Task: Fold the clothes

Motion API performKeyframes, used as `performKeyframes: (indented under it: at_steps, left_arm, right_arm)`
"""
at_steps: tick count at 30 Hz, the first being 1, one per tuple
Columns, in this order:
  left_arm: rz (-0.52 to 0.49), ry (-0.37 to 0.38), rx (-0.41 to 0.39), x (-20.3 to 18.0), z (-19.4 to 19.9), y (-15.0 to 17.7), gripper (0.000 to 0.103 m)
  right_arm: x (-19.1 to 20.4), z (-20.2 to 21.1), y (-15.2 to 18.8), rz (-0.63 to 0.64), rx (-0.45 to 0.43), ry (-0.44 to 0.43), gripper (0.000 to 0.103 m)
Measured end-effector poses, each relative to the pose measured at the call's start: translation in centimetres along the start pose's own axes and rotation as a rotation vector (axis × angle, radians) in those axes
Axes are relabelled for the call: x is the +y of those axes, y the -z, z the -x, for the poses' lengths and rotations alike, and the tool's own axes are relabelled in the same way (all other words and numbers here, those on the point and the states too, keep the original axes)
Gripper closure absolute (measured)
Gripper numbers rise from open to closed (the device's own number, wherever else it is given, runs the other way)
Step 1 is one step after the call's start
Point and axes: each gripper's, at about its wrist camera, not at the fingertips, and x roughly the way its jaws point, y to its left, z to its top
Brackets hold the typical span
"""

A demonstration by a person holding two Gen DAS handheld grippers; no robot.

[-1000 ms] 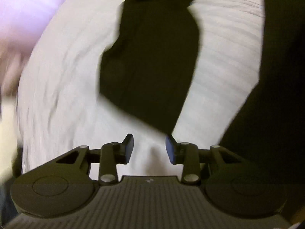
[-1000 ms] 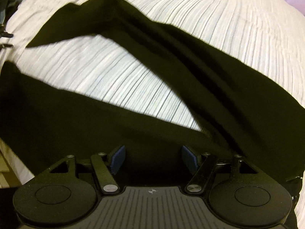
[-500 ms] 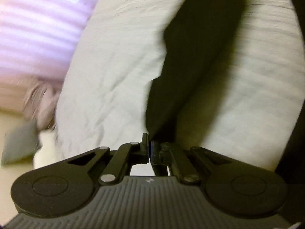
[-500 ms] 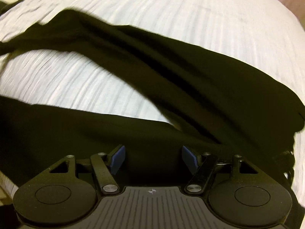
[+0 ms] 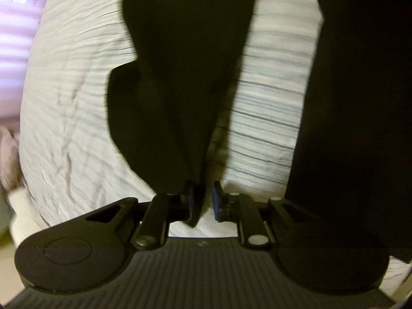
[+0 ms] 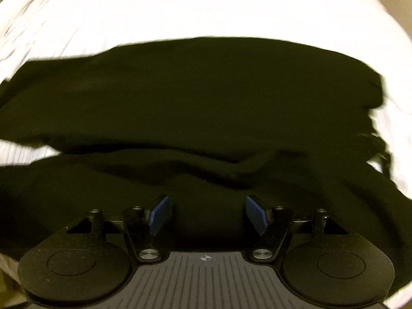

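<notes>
A black garment lies on a white striped bedsheet [image 5: 267, 108]. In the left wrist view one long black strip of it [image 5: 180, 77] runs from the top down into my left gripper [image 5: 203, 200]. The jaws stand slightly apart with the cloth end against the left pad; the grip looks loose. A second black part [image 5: 355, 103] fills the right side. In the right wrist view the black garment [image 6: 206, 103] lies in two overlapping layers across the sheet [image 6: 180, 13]. My right gripper [image 6: 206, 213] is open and empty just above the near layer.
The bed edge curves down on the left of the left wrist view, with a purple-lit wall [image 5: 18, 20] and pale soft items [image 5: 7, 154] beyond it. White sheet shows beyond the garment in the right wrist view.
My left gripper closed on the end of the black strip, then its jaws parted a little. In the right wrist view the far strip has swung over onto the near layer, closing the gap.
</notes>
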Motion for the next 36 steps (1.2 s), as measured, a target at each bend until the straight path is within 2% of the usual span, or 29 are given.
performKeyframes:
  at_steps: [4,8,10,12,16,17,19,23,26,31,32,33,34,35,36]
  left_arm:
    - [0.125,-0.012,-0.058,4.3,2.0,-0.5,0.089]
    - [0.166,-0.035,-0.143,7.4,3.7,-5.0,0.085]
    - [0.181,-0.017,-0.195,8.4,4.1,-8.7,0.082]
    - [0.187,0.017,-0.252,8.8,4.3,-13.1,0.075]
    - [0.160,0.097,-0.350,7.7,4.8,-23.7,0.070]
    - [0.160,0.121,-0.373,7.3,5.0,-26.5,0.067]
    - [0.160,0.168,-0.407,6.5,5.0,-32.0,0.061]
    - [0.132,0.250,-0.435,4.9,4.2,-42.3,0.058]
    - [0.088,0.288,-0.410,4.4,2.0,-46.8,0.056]
    - [0.014,0.349,-0.368,3.6,-1.5,-54.4,0.051]
    - [-0.008,0.352,-0.355,3.4,-2.2,-54.8,0.051]
    - [-0.031,0.354,-0.341,3.1,-2.8,-55.1,0.051]
    - [-0.035,0.356,-0.332,3.0,-3.0,-55.3,0.051]
    - [-0.038,0.358,-0.323,2.9,-3.1,-55.4,0.055]
    - [-0.026,0.386,-0.308,3.1,-3.1,-55.5,0.078]
  right_arm:
    - [-3.5,2.4,-0.5,-0.086,-0.076,0.060,0.033]
    - [-7.2,4.5,-2.4,-0.124,-0.150,0.101,0.033]
    - [-9.5,4.7,-3.7,-0.133,-0.172,0.107,0.033]
    - [-12.1,4.6,-5.2,-0.135,-0.193,0.107,0.033]
    - [-17.3,3.6,-8.1,-0.109,-0.224,0.088,0.033]
    - [-18.7,3.1,-8.8,-0.097,-0.229,0.076,0.023]
    - [-21.6,1.5,-10.3,-0.088,-0.241,0.042,0.007]
    - [-28.1,-2.7,-14.1,-0.121,-0.233,-0.090,0.007]
    - [-31.7,-5.7,-16.8,-0.134,-0.218,-0.235,0.007]
    - [-35.1,-11.1,-18.8,-0.107,-0.113,-0.375,0.007]
    - [-35.4,-12.1,-18.9,-0.112,-0.092,-0.410,0.010]
    - [-35.5,-12.9,-18.7,-0.115,-0.073,-0.438,0.018]
    - [-35.5,-13.4,-18.4,-0.113,-0.058,-0.464,0.042]
    - [-35.4,-13.9,-18.1,-0.113,-0.045,-0.485,0.058]
    - [-35.4,-13.8,-17.8,-0.132,-0.043,-0.489,0.064]
